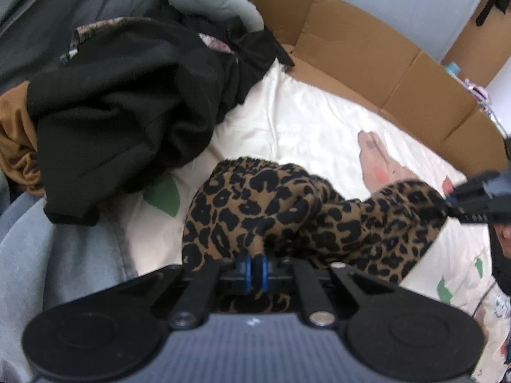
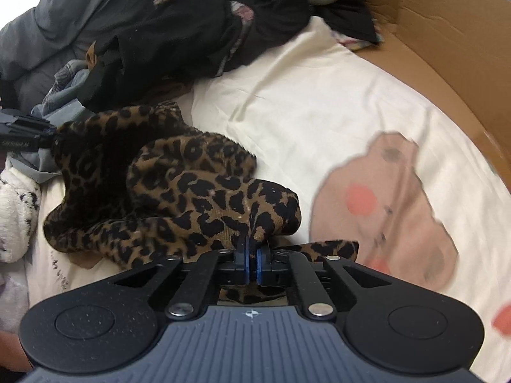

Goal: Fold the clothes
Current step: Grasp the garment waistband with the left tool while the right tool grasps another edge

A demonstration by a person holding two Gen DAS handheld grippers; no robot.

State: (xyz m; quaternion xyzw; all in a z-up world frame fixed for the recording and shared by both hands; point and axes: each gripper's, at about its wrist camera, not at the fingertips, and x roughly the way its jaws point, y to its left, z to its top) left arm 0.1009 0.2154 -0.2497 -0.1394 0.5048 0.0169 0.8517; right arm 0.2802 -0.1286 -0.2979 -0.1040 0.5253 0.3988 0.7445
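A leopard-print garment (image 1: 287, 220) lies bunched on the cream bed sheet (image 1: 303, 121), stretched between both grippers. My left gripper (image 1: 255, 263) is shut on one edge of it, blue pads pressed together on the cloth. In the left wrist view the right gripper (image 1: 453, 206) comes in from the right edge and pinches the garment's other end. The right wrist view shows the same leopard-print garment (image 2: 179, 198) with my right gripper (image 2: 252, 257) shut on a fold of it. The left gripper (image 2: 48, 138) grips its far corner at the left edge.
A heap of black clothes (image 1: 127, 111) and a brown garment (image 1: 16, 140) lies to the left, over grey bedding (image 1: 54, 255). A cardboard box wall (image 1: 367, 51) runs along the far side of the bed. The sheet carries a pink cartoon print (image 2: 392, 204). A white fluffy item (image 2: 16, 217) sits at the left.
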